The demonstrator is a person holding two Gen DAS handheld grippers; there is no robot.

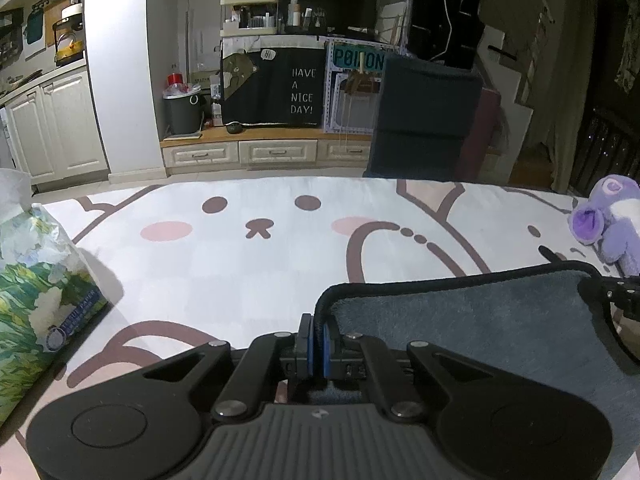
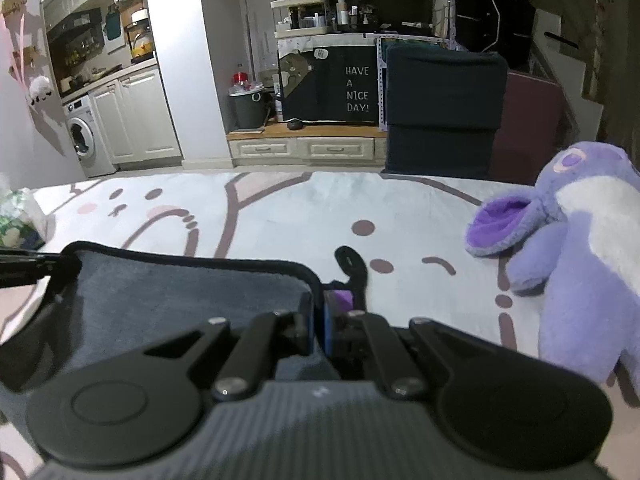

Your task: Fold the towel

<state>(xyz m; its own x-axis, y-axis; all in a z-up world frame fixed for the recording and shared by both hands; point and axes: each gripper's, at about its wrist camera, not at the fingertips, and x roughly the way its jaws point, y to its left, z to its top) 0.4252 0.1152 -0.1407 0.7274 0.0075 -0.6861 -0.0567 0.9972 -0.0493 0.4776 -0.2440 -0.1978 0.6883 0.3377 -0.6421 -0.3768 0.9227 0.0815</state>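
A grey-blue towel (image 1: 460, 312) with a dark hem lies on the white cartoon-print cover (image 1: 240, 264). My left gripper (image 1: 318, 328) is shut on the towel's left corner, the hem pinched between the blue pads. My right gripper (image 2: 318, 312) is shut on the towel's (image 2: 180, 292) right corner. The towel stretches between both grippers. The right gripper shows at the right edge of the left wrist view (image 1: 616, 300). The left gripper shows at the left edge of the right wrist view (image 2: 28, 268).
A green tissue pack (image 1: 36, 292) stands at the left. A purple plush toy (image 2: 580, 256) lies at the right, close to my right gripper. A dark chair (image 1: 424, 120) stands beyond the far edge. The cartoon-print cover (image 2: 280, 220) extends ahead.
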